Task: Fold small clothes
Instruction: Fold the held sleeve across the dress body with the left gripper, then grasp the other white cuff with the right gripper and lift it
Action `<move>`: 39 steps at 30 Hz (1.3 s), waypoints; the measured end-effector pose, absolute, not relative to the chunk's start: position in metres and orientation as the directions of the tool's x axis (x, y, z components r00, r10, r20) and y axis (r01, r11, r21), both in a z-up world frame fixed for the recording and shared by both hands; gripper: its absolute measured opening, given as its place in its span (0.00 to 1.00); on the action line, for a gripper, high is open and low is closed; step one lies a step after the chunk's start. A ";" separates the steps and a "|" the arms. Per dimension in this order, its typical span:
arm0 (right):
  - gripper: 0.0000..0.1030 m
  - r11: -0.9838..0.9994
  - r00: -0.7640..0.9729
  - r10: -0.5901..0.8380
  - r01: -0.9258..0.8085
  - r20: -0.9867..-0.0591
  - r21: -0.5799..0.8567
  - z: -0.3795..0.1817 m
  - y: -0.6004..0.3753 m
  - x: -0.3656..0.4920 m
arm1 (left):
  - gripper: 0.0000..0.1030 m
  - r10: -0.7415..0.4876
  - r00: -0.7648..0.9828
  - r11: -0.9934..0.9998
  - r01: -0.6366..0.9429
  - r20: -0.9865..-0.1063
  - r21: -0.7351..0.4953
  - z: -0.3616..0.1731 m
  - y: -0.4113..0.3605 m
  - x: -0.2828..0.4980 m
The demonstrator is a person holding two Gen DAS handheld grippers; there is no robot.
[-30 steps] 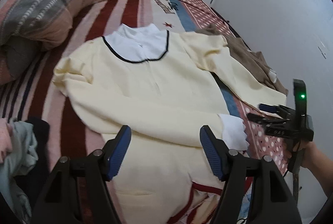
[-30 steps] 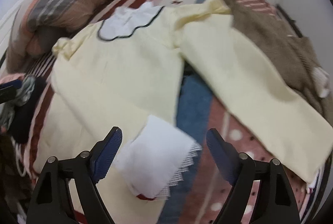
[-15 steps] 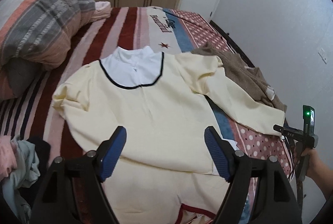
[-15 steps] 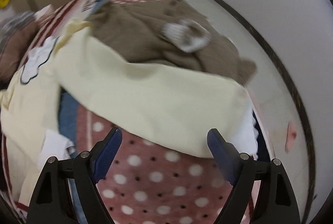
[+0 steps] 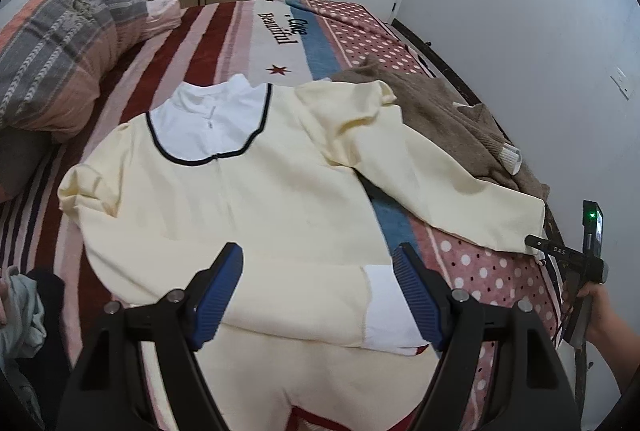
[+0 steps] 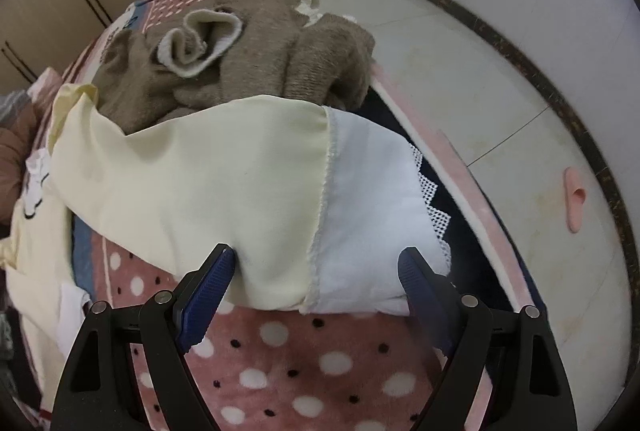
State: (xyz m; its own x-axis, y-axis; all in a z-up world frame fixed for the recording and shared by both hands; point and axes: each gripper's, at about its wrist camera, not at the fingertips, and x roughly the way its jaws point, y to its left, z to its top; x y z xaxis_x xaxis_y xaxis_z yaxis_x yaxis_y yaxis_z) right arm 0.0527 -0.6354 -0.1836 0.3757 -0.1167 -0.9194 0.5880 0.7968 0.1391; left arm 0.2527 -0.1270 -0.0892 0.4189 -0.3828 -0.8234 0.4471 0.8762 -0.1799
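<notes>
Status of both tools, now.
Left tool: open, holding nothing, above the cream top.
Right tool: open, straddling the sleeve end, not clamped.

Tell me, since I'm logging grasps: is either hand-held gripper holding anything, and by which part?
Nothing is held. The right hand-held gripper is open around the cream top's sleeve end; the left hand-held gripper is open above the folded sleeve.

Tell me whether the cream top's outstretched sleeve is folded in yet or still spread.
Still spread. The sleeve lies out sideways over the brown sweater; the open right gripper straddles its white cuff.
</notes>
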 end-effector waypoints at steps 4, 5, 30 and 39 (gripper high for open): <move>0.79 0.802 0.389 -0.076 0.571 -0.918 0.176 -0.192 -0.645 0.052 | 0.72 -0.378 0.422 0.875 0.453 -0.824 -0.170 -0.088 -0.138 0.251; 0.78 0.799 0.393 -0.062 0.570 -0.917 0.190 -0.194 -0.647 0.054 | 0.72 -0.377 0.423 0.876 0.452 -0.824 -0.169 -0.088 -0.140 0.251; 0.58 0.761 0.433 0.033 0.574 -0.901 0.303 -0.157 -0.629 0.036 | 0.72 -0.393 0.458 0.879 0.442 -0.797 -0.180 -0.064 -0.126 0.242; 0.66 0.490 0.556 0.223 0.646 -0.801 0.585 -0.207 -0.631 0.009 | 0.73 -0.388 0.414 0.870 0.459 -0.824 -0.179 -0.081 -0.142 0.242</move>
State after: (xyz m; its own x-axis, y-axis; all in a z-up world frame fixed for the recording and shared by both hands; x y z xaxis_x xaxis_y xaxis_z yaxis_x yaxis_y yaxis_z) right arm 0.0094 -0.6311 -0.2071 0.5560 0.2226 -0.8008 0.6462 0.4903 0.5849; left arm 0.2423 -0.1423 -0.0808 0.4135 -0.3877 -0.8238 0.4588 0.8703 -0.1792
